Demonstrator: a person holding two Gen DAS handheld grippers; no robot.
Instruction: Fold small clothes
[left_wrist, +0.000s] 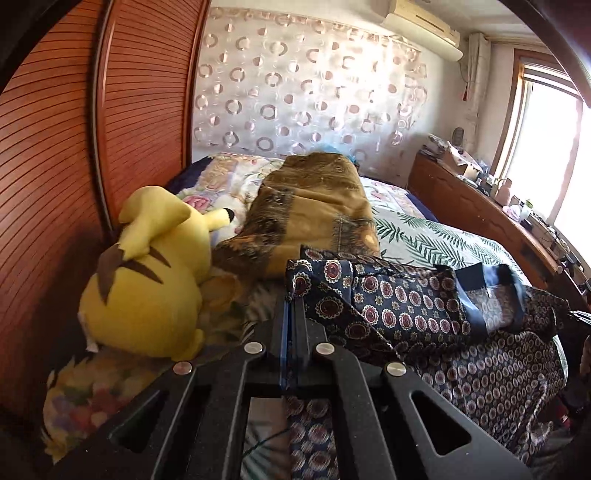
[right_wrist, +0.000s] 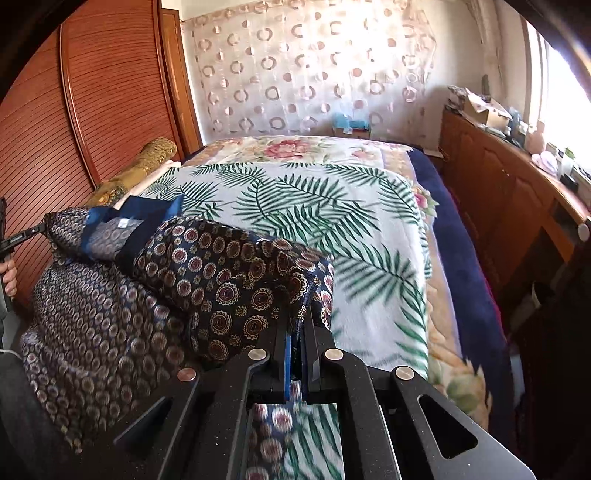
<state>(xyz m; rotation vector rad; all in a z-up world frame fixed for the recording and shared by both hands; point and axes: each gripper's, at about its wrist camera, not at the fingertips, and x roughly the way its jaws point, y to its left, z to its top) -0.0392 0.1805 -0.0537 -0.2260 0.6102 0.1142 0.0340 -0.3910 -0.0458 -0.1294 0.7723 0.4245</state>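
A dark navy garment with a round medallion print (left_wrist: 399, 306) is held up between both grippers above the bed. My left gripper (left_wrist: 293, 295) is shut on one top corner of it. My right gripper (right_wrist: 295, 317) is shut on the other top corner (right_wrist: 236, 277). The cloth sags between them, showing a blue collar band with a white label (right_wrist: 122, 225). Its lower part hangs over the bed's near edge (right_wrist: 92, 325). The left gripper also shows at the left edge of the right wrist view (right_wrist: 26, 234).
The bed has a palm-leaf blanket (right_wrist: 314, 206) over a floral quilt (right_wrist: 295, 147). A yellow plush toy (left_wrist: 147, 280) and a gold patterned bolster (left_wrist: 314, 199) lie along the wooden wardrobe (left_wrist: 55, 147). A cluttered wooden cabinet (right_wrist: 509, 184) runs along the right.
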